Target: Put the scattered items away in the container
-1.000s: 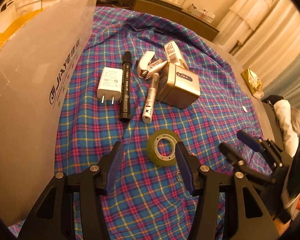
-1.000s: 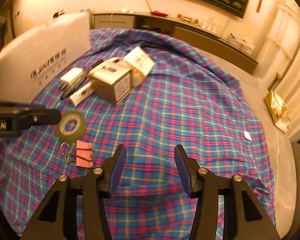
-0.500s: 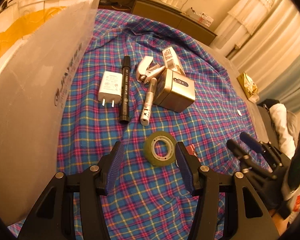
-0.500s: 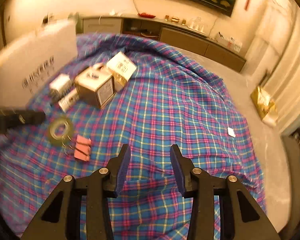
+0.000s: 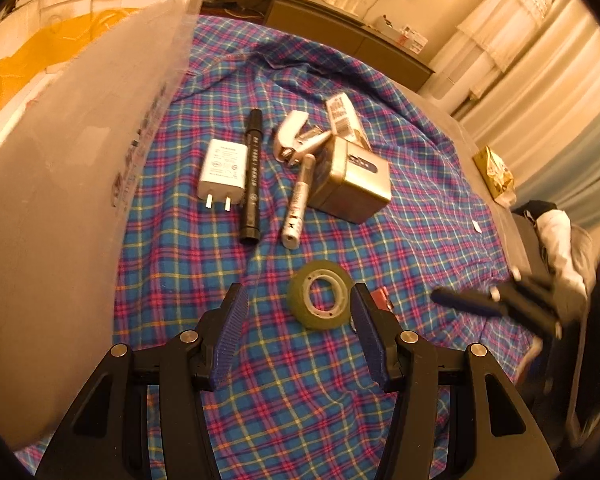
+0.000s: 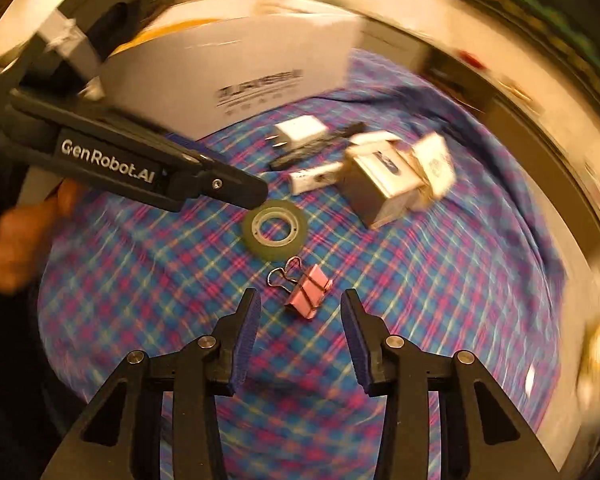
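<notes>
Left hand-held gripper (image 5: 296, 336) spread, empty; tape roll (image 5: 320, 300) lay flat on plaid cloth (image 5: 420, 240) between fingertips, untouched. Looked light, stiff, slick-sided: best pinched across outer rim. Right hand-held gripper (image 6: 298, 334) half-spread, jaws just narrowed, nothing between pads; binder clip (image 6: 306, 290) just ahead. Container (image 5: 60, 200) left.

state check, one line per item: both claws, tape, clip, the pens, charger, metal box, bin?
left claw: open, empty, over the tape roll
right claw: open, empty, jaws just narrowed, behind the binder clip
tape roll: flat on the cloth
binder clip: on the cloth, handles toward the tape
black marker: capped, lying flat
white pen: leaning against the metal box
charger: flat, prongs out
metal box: closed
bin: upright
</notes>
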Tool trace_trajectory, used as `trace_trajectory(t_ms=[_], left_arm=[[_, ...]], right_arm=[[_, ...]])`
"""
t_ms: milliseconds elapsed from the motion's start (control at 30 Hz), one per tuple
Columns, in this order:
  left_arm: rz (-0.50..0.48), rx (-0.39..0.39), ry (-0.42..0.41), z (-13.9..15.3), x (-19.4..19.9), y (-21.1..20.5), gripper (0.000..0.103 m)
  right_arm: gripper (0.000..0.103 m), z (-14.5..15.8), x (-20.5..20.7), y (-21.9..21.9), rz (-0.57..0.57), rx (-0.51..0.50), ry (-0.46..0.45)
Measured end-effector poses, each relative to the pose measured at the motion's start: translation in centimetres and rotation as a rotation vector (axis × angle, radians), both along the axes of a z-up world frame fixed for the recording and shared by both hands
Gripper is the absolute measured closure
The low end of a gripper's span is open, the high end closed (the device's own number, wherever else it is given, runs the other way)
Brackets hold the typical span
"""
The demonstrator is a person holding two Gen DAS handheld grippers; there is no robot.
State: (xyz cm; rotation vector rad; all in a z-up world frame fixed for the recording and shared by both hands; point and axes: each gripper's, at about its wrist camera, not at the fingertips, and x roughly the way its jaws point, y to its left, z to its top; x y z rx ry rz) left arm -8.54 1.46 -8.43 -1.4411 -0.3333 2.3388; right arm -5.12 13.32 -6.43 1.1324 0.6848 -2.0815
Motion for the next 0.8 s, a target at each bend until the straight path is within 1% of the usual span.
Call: trace_trajectory(t_ms=[33,100,167,233,300,367,433,500,567,600,733,800], left_arm=[[-0.009,0.0,0.0,0.0,0.0,0.2,0.047],[-0.024,-0.011,0.001,-0.3,0.0,0.6,0.047],[-0.036,-0.026,-0.007,-0.7,-0.1,0.9,0.047],[-0.047,-0.033,-0.018,-1.2,-0.2,1.0,0.047],[-0.054,-0.042,-0.017,-1.4,-0.2,1.1,0.047],[-0.063,-0.046,-0.014,-1.5,-0.2,1.3,0.047],[-0.074,-0.042,-0.014,-1.7,-0.2,1.6,0.047],[-0.085,-0.042,-0.01,-1.8,-0.1,2.0,0.047],[-0.097,-0.058,0.0,-1.8,0.0,2.5,0.047],[-0.101,-0.072,0.01,-1.8,0.1,2.9,0.047],[-0.116,-0.129,0.041,-1.7,0.3,4.3,0.045],[-0.116,-0.156,0.059,-1.8,0.4,4.9,0.044]], right_arm=[[0.06,-0.1,-0.6,0.3,0.053,-0.006,-0.013],[0.06,-0.7,-1.4,0.4,0.164,-0.015,-0.077],[0.06,-1.4,-1.6,-0.1,0.263,0.025,-0.077],[0.06,-1.9,-2.0,-0.6,0.324,0.07,-0.056],[0.06,-2.0,-2.7,-0.6,0.373,0.062,-0.058],[0.059,-2.3,-3.1,-0.4,0.425,0.041,-0.087],[0.059,-2.9,-3.5,-0.3,0.461,0.04,-0.125],[0.065,-3.0,-3.9,0.2,0.459,0.002,-0.147],[0.065,-2.9,-4.6,1.1,0.409,-0.055,-0.178],[0.065,-2.8,-4.7,1.6,0.388,-0.078,-0.176],[0.065,-2.0,-4.4,3.5,0.272,-0.119,-0.134],[0.065,-1.4,-4.1,4.8,0.182,-0.124,-0.097]])
